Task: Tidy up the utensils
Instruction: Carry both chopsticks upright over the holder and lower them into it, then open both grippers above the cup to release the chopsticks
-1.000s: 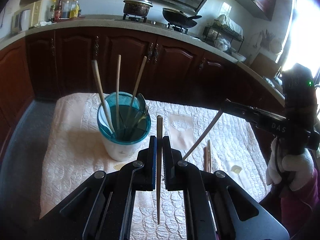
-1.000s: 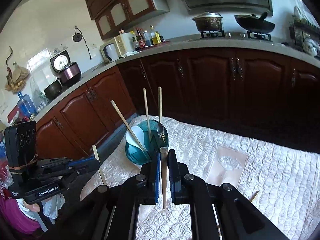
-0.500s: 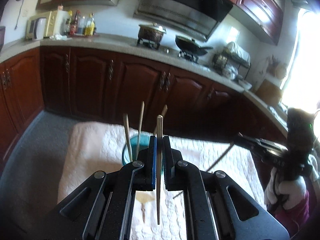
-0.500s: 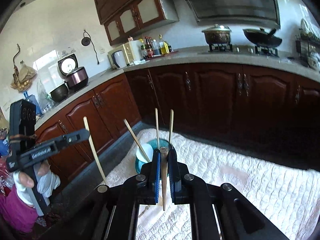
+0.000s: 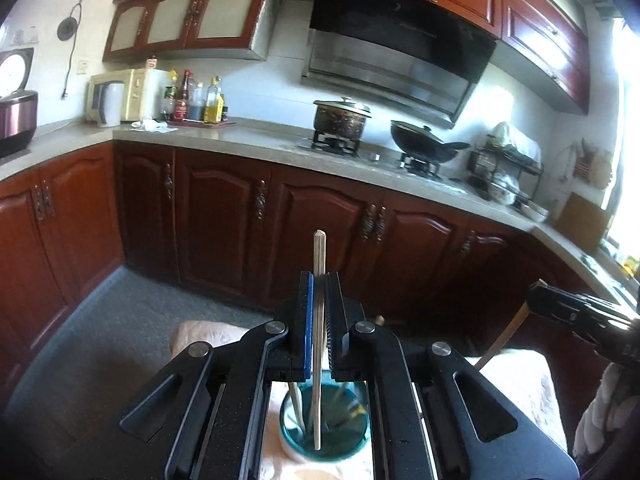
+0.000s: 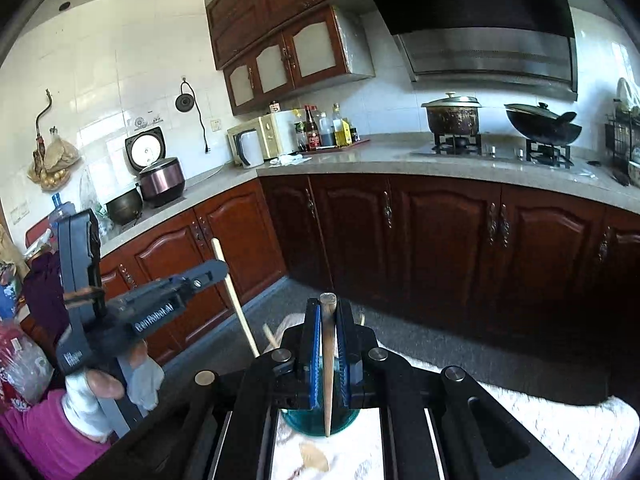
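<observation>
**Chopsticks poised over the cup**

While each chopstick hangs near-vertical, lower tip above the cup (image 5: 324, 436), lower straight down before letting go. The left tool (image 5: 319, 316) clamps one chopstick (image 5: 319, 280), blunt end up; the right tool (image 6: 328, 344) clamps another (image 6: 328, 344), taper down, over the quilted worktop (image 6: 560, 412).

daylight, right-side window glare | fisheye edge warp | slight blur
</observation>
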A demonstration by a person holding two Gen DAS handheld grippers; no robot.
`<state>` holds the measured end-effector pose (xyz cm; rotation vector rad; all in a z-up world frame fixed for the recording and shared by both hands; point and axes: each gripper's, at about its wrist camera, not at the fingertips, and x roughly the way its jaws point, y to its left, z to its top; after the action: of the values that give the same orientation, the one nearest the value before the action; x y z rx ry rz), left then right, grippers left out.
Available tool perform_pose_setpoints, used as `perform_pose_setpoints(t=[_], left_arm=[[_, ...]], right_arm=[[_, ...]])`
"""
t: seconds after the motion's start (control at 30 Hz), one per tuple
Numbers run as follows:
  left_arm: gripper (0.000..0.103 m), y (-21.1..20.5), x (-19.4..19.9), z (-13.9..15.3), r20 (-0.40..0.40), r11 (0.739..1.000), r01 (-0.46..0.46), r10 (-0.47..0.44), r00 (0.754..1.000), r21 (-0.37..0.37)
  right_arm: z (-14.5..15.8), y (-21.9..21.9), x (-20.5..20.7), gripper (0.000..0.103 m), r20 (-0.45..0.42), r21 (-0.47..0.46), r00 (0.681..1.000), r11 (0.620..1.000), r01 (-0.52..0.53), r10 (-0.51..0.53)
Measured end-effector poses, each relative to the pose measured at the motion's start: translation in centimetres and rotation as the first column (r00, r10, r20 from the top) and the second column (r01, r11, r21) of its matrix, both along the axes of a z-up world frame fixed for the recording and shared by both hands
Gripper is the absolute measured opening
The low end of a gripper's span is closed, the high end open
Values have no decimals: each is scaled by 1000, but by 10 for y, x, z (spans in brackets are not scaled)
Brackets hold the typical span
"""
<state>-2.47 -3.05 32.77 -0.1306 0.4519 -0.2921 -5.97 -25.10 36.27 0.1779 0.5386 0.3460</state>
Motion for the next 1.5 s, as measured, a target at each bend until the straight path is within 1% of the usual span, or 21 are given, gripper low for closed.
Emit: perform_pose_setpoints(t=[0.17,0.23,0.3,0.43,0.63,0.7,0.77,0.8,0.87,0.9,0.93,0.97,1.0,1.1,1.2,1.27,1.3,1.33,1.5], left_arm=[[4,-7,23,-22,1,999,-36,36,999,2],[4,-11,28,-32,-1,999,-32,32,999,1],[4,-17,31,-42,-5,999,-34,34,999,21],[4,-25,34,-63,-22,998,-31,32,999,50],[4,-30,32,-83,-68,997,-6,11,998,77],[4,-30,32,-89,-91,997,-1,8,996,77],[4,-30,31,-94,-108,997,1,8,994,82],[4,-30,30,-97,-117,996,1,9,993,84],[4,-28,27,-98,-125,997,-5,15,992,80],[4,-27,26,-98,-132,997,-5,15,991,72],[4,-25,26,-96,-140,998,-3,12,990,62],[4,-25,25,-95,-143,998,-3,11,990,57],[4,-24,23,-94,-147,999,-3,11,989,52],[7,-22,17,-93,-150,999,3,4,989,49],[18,-21,11,-92,-161,999,9,-3,987,38],[37,-21,5,-91,-158,999,11,-5,987,33],[41,-21,1,-91,-153,999,12,-7,988,31],[42,-21,-1,-90,-150,999,14,-9,989,33],[42,-24,-13,-90,-149,997,8,3,989,72]], right_arm=[[-17,11,32,7,-28,-6,1000,1000,0,0],[-27,16,43,7,-43,-16,999,1000,1,-2],[-40,21,52,7,-72,-6,997,1000,-12,11],[-65,30,60,7,-122,-17,992,999,-36,34],[-98,40,69,7,-197,-28,979,998,-64,57],[-107,39,72,8,-220,-10,974,998,-63,59],[-109,36,72,7,-217,16,974,998,-60,62],[-111,32,74,7,-231,43,971,998,-53,61],[-112,27,75,12,-250,65,967,997,-38,53],[-112,22,74,17,-255,73,966,997,-25,43],[-112,20,73,25,-254,77,966,997,-20,39],[-111,17,71,28,-252,87,967,996,-13,35],[-111,12,68,28,-251,100,968,995,-6,31],[-112,7,62,28,-254,100,967,995,8,18],[-113,3,57,28,-266,109,964,994,21,8],[-112,1,53,28,-264,121,964,992,26,7],[-111,1,51,28,-263,125,965,992,26,8],[-111,1,49,29,-262,126,965,992,26,8],[-112,-2,43,29,-274,110,962,993,47,-15]])
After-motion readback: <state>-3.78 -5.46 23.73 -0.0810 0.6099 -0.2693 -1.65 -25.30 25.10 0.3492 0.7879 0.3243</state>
